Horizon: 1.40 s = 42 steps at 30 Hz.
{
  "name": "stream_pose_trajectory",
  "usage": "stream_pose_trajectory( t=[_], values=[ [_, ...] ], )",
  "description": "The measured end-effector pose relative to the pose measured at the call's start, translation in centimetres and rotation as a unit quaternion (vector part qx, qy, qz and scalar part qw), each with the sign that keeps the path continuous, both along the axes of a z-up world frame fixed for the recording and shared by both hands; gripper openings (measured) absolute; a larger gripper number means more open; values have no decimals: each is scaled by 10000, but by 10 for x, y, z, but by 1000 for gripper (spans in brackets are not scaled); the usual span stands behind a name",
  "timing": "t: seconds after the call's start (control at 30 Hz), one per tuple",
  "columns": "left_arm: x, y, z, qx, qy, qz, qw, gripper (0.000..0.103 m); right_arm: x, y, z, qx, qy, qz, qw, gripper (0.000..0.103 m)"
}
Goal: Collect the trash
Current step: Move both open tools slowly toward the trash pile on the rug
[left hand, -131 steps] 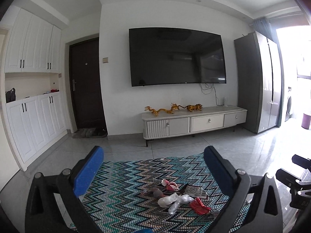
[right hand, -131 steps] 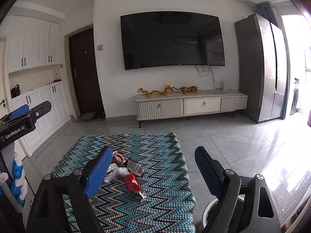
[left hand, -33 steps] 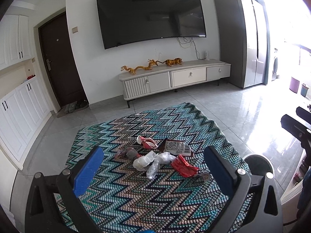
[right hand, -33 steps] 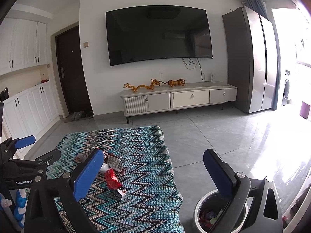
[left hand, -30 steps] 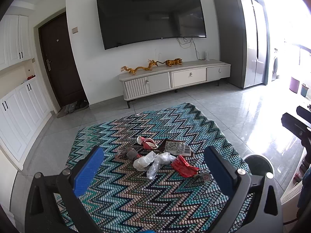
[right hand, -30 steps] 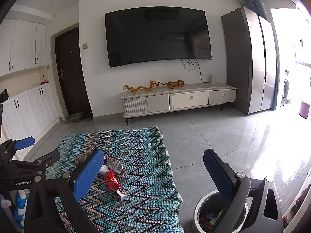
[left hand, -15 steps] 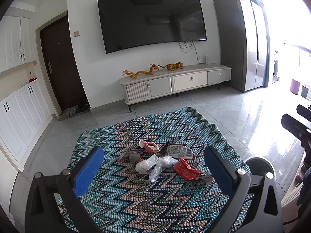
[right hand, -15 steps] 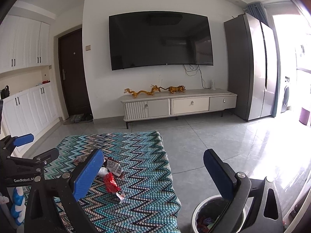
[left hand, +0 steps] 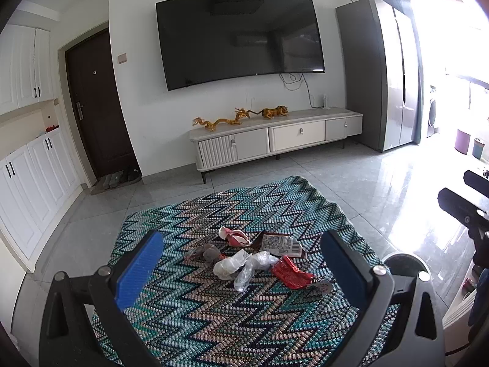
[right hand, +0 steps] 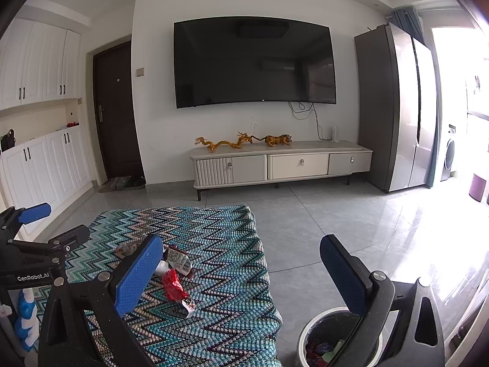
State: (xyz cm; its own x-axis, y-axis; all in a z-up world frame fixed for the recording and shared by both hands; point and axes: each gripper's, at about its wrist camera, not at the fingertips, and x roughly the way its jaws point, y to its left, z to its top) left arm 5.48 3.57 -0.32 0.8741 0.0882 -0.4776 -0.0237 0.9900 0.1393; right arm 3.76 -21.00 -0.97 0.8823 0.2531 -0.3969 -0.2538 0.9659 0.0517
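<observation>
Several wrappers (left hand: 259, 257) ahead of left gripper (left hand: 241, 270), jaws apart

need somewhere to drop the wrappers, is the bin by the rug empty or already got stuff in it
Already holding some trash. The right wrist view looks down into the bin and shows coloured scraps at the bottom, well below the rim.

A: Can you see the whole bin (right hand: 308, 333)?
B: No. The right gripper (right hand: 241, 270) covers part of it, and the lower edge cuts it. In the left view only a piece of its rim shows.
A: And the wrappers (left hand: 259, 258)?
B: From the right, a blue finger (right hand: 139, 278) hides some. Print on the label (left hand: 279, 243) is too small, maybe a barcode.
</observation>
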Motion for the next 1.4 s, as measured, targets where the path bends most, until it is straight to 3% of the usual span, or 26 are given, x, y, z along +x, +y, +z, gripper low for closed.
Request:
stream_pose_trajectory(
  t=[1.13,1.27,1.4],
  values=[
    [2,15,2,-9,-17,177,9998,103,-1,-3,2,-21,151,74,9999,103],
    [19,44,-10,-135,189,325,9992,103,6,1,-4,8,361,217,9991,103],
    [40,77,-35,-418,648,313,9965,103,18,9,-15,-59,624,413,9972,103]
  ],
)
